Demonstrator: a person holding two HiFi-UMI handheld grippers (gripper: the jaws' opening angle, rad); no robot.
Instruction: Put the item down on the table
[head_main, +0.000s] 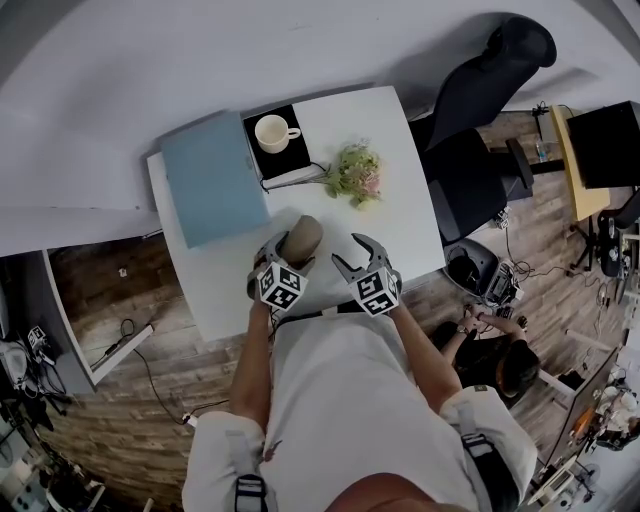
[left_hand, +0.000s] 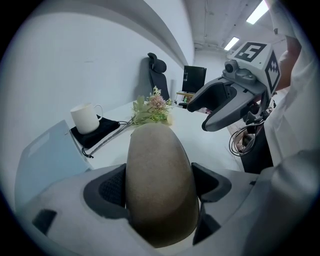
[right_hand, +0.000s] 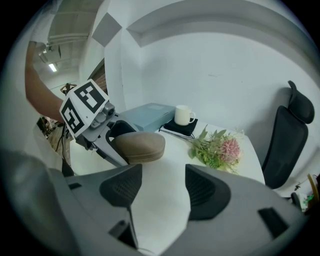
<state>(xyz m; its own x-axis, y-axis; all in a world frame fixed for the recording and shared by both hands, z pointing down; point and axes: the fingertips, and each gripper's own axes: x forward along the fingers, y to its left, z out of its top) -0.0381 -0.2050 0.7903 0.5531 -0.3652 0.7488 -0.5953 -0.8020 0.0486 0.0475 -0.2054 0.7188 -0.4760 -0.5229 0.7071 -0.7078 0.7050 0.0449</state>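
Note:
A tan, rounded oblong case (head_main: 305, 236) sits between the pads of my left gripper (head_main: 292, 250), which is shut on its sides. In the left gripper view the case (left_hand: 159, 185) fills the gap between the jaws and points at the white table (left_hand: 200, 135). The right gripper view shows the case (right_hand: 140, 145) low over the table's near part, held by the left gripper (right_hand: 107, 134); I cannot tell whether it touches the table. My right gripper (head_main: 358, 256) hangs just right of it, open and empty (right_hand: 161, 192).
On the far side of the white table (head_main: 345, 125) are a white mug (head_main: 274, 132) on a black pad (head_main: 290, 155), a pale blue box (head_main: 212, 178) and a bunch of flowers (head_main: 355, 175). A black office chair (head_main: 480, 110) stands at the table's right; a person (head_main: 500, 360) sits on the floor.

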